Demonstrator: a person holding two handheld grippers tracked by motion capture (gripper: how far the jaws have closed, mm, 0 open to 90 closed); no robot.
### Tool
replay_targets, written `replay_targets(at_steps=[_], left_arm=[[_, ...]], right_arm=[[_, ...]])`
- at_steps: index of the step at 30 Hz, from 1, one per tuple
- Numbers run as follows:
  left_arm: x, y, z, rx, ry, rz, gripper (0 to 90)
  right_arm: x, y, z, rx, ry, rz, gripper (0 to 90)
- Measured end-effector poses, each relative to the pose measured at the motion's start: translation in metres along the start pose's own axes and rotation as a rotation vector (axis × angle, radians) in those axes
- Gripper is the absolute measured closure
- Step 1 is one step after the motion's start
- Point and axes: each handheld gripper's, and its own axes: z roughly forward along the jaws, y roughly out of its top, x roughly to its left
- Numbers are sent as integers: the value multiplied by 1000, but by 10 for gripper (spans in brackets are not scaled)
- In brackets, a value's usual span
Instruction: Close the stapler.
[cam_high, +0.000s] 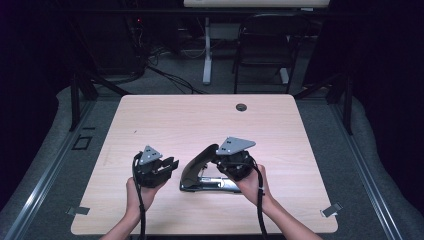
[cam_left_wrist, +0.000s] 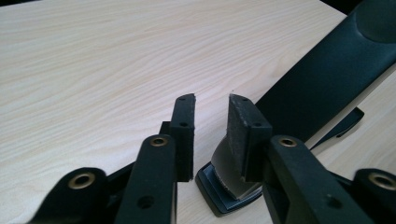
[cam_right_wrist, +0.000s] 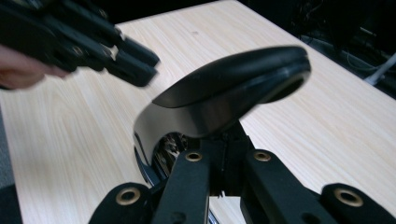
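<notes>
Overhead, the stapler (cam_high: 202, 172) lies on the counter (cam_high: 200, 120) at six o'clock, right tool (cam_high: 231, 161) clamped on its raised arm. Alongside, the left tool (cam_left_wrist: 211, 122) gapes narrowly, empty, at the stapler's (cam_left_wrist: 322, 84) front end. Rightward, the lifted arm (cam_right_wrist: 233, 88) could snap down if the grip slips.

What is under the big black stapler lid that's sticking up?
Under the raised stapler arm lies its silver-and-black base on the wooden table. The right gripper covers the hinge end, so that part is hidden.

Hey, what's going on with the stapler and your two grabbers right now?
Right gripper shut on stapler. Left gripper open, off it. Table otherwise bare.
</notes>
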Motion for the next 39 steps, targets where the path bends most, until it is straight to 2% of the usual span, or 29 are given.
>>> replay_targets(at_steps=[6, 9, 12, 14, 19, 28, 31, 39], left_arm=[[5, 0, 0, 24, 20, -6, 607], [8, 0, 0, 34, 30, -20, 537], [11, -1, -1, 49, 27, -12, 527], [12, -1, -1, 58, 39, -10, 479], [19, -3, -1, 87, 54, -36, 366], [29, -5, -1, 106, 52, -72, 245], [32, -6, -2, 112, 52, -83, 224], [36, -7, -2, 111, 54, -97, 212]], right_arm=[[-10, -16, -1, 16, -8, 24, 900], [-12, -19, -3, 27, -14, 18, 900], [-13, -23, -4, 31, -24, 20, 900], [-13, -25, -5, 29, -31, 26, 900], [-16, -31, -7, 46, -40, 33, 900], [-21, -46, -9, 79, -52, 44, 900], [-21, -53, -10, 88, -81, 24, 898], [-28, -77, -10, 147, -93, 54, 899]])
